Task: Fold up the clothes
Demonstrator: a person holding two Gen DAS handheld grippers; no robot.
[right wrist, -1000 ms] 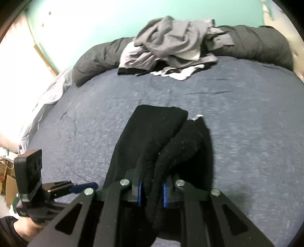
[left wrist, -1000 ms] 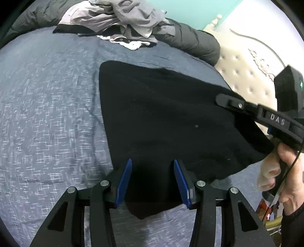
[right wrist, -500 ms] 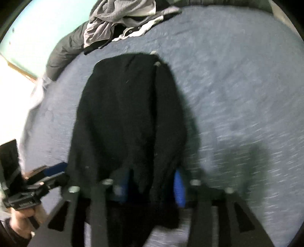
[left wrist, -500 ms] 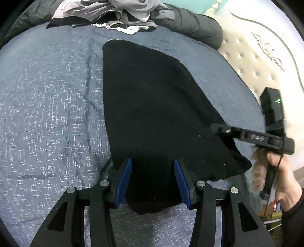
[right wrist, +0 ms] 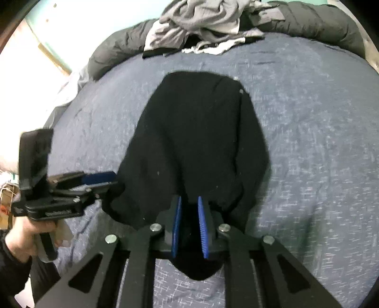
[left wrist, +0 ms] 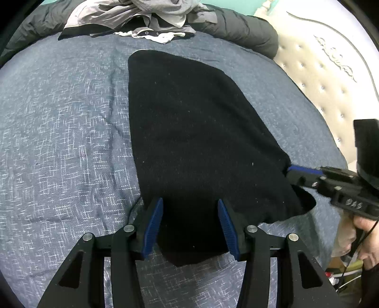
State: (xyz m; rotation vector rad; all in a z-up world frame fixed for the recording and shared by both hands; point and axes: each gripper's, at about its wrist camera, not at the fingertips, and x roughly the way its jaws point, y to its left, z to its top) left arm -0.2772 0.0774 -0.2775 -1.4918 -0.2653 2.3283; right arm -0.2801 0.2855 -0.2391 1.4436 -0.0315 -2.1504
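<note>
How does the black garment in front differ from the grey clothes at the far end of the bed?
The black garment lies spread flat on the blue bedspread; the grey clothes sit crumpled in a heap. The black garment is one dark piece; the grey heap shows several light layers. The tongs reach the black garment only; the grey clothes lie untouched. Both rest on the same bed.

The left black two-finger gripper with blue ribbed pads (left wrist: 190, 222) has its jaws spread wide; the right matching gripper (right wrist: 189, 227) has jaws narrowly parted, hand-held.
</note>
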